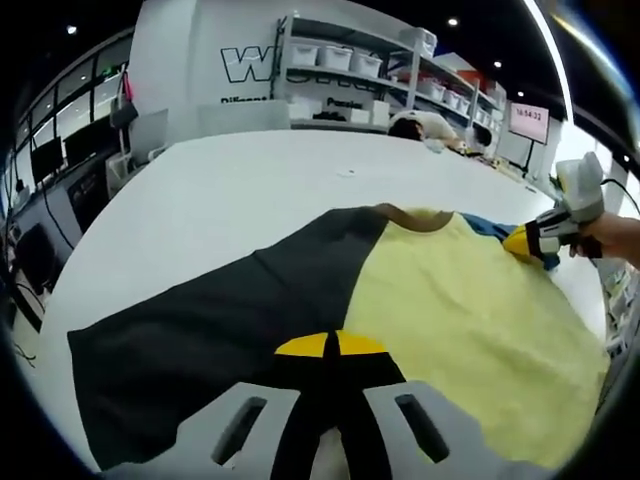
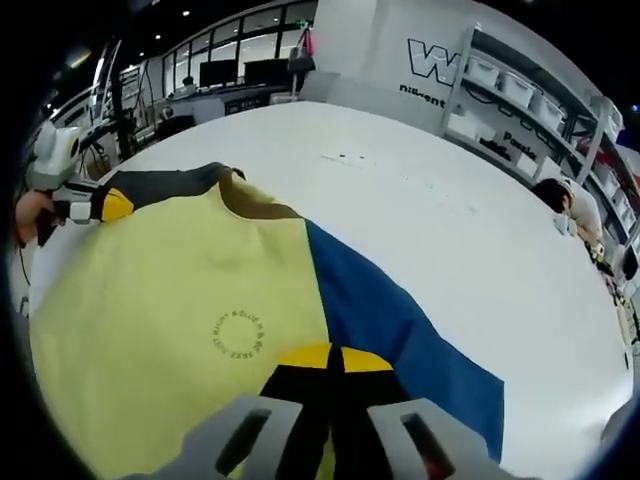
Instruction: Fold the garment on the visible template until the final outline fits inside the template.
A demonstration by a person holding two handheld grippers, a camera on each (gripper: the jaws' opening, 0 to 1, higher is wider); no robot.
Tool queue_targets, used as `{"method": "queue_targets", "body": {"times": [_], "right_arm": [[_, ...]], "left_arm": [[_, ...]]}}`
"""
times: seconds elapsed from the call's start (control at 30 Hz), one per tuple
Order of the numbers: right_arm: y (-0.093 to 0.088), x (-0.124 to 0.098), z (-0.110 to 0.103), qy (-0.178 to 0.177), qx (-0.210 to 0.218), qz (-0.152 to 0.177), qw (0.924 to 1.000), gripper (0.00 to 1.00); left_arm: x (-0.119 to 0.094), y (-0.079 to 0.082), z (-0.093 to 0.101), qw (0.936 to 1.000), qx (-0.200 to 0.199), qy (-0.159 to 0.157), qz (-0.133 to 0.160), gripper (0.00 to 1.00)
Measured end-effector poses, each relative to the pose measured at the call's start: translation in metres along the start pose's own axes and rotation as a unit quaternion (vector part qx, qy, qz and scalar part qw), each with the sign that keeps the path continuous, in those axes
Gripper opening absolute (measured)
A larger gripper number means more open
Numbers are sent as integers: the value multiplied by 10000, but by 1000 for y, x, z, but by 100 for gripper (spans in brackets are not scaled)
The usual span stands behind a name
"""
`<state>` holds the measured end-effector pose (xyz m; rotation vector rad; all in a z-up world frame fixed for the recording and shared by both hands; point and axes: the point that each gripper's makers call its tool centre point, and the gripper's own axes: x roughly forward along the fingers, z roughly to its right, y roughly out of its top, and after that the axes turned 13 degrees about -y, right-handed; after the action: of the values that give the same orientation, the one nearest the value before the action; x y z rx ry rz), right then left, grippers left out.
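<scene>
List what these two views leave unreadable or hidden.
- Template: not seen in either view; the shirt may cover it on the table.
- Shirt hem: cut off at the bottom of both views by each hand-held gripper.
- Circular print: right gripper view, too small to read.
- Shelf bins: left gripper view, contents too far away.

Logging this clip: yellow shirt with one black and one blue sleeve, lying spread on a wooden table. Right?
Not quite: the table is white, not wooden, as the right gripper view shows. The shirt is yellow, with a black sleeve and a blue sleeve.
</scene>
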<state>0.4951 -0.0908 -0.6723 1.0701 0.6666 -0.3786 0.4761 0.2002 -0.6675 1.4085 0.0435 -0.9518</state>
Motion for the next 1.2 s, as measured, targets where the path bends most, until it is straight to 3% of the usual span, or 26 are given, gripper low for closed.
{"method": "queue_targets", "body": {"times": [0.37,0.53,0.63,0.7,1.03,1.1,1.2], "right_arm": [[7,10,6,-89,-29,-11,10000,0],[7,11,7,-20,93,-18,10000,0],[9,12,7,103,-48,-13,9999,0],[15,13,8,101,208,113,9997,0],[36,18,11,57,186,318,9993,12],[46,19,4,265,-345,453,9980,15],[58,23,0,488,-181,473,9975,18]], "left_arm": [[8,7,-6,9999,122,66,33,0],[7,7,-4,9999,113,-12,10,0],[6,7,-4,9999,132,-55,-54,0],[3,8,-6,9999,99,-14,-56,0],[11,42,-2,9980,441,-332,314,9],[16,49,-1,9978,392,-394,362,11],[28,56,0,9969,539,-499,266,14]]}}
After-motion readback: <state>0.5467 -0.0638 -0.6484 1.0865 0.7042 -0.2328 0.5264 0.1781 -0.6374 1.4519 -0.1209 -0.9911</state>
